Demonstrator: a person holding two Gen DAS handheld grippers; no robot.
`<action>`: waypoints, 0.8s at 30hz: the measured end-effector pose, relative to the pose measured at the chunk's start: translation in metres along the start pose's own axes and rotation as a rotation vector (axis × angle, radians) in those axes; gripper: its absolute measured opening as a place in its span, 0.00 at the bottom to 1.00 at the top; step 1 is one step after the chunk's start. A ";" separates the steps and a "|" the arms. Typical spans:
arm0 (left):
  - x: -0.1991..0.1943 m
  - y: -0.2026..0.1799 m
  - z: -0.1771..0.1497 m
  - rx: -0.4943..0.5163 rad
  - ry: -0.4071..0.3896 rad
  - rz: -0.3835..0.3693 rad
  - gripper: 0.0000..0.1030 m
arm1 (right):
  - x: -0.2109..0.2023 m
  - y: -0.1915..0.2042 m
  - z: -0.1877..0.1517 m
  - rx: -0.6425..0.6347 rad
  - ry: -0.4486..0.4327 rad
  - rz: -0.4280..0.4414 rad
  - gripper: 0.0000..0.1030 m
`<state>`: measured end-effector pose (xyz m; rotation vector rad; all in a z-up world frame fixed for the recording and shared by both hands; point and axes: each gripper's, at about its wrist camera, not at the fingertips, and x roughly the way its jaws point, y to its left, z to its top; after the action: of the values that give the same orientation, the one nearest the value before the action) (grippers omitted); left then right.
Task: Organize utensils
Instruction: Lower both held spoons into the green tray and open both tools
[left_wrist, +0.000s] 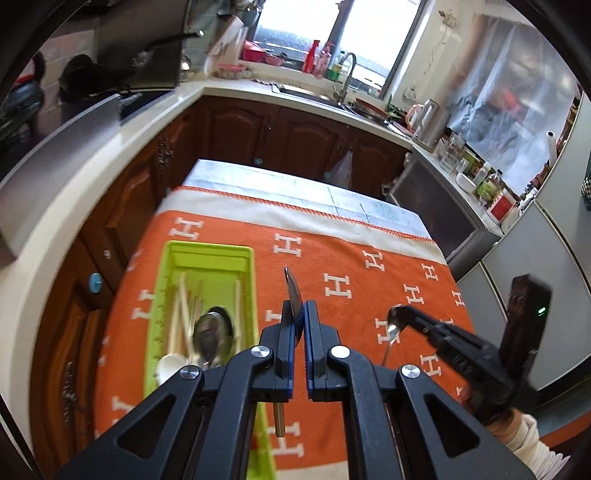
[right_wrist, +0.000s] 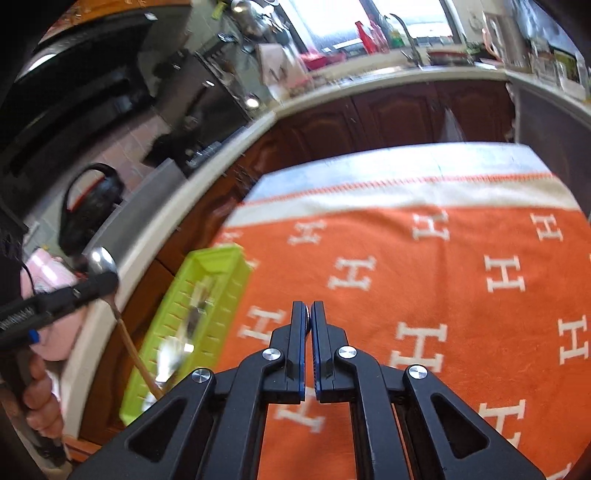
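Note:
My left gripper (left_wrist: 297, 306) is shut on a spoon (left_wrist: 291, 290) with a steel bowl seen edge-on and a wood-coloured handle hanging below the fingers. It hovers just right of the lime-green utensil tray (left_wrist: 207, 254), which holds chopsticks (left_wrist: 181, 314), a large metal spoon (left_wrist: 214, 328) and a white spoon (left_wrist: 170, 365). My right gripper (right_wrist: 307, 306) is shut on a small metal spoon (left_wrist: 392, 325); only a sliver of metal shows between its pads in the right wrist view. It hangs over the orange cloth, right of the tray (right_wrist: 192, 317). The left gripper (right_wrist: 105, 278) and its spoon (right_wrist: 101, 260) appear at the left.
The orange blanket with white H marks (left_wrist: 351, 258) covers a small table. Brown cabinets (left_wrist: 295, 136) and a white counter with a sink and faucet (left_wrist: 347, 74) stand behind. Jars and bottles (left_wrist: 480, 177) crowd the counter on the right. A hand (right_wrist: 40, 398) grips the left tool.

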<state>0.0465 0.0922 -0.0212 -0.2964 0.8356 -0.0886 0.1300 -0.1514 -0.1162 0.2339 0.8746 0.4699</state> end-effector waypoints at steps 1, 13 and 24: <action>-0.007 0.003 -0.002 0.001 -0.007 0.013 0.02 | -0.007 0.010 0.003 -0.013 -0.011 0.016 0.02; -0.001 0.057 -0.033 -0.017 0.079 0.160 0.02 | -0.018 0.144 0.012 -0.286 -0.002 0.100 0.03; 0.036 0.078 -0.048 -0.067 0.115 0.160 0.57 | 0.065 0.190 -0.021 -0.390 0.180 0.066 0.04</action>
<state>0.0317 0.1494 -0.1004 -0.2879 0.9751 0.0723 0.0921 0.0461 -0.1006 -0.1402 0.9322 0.7196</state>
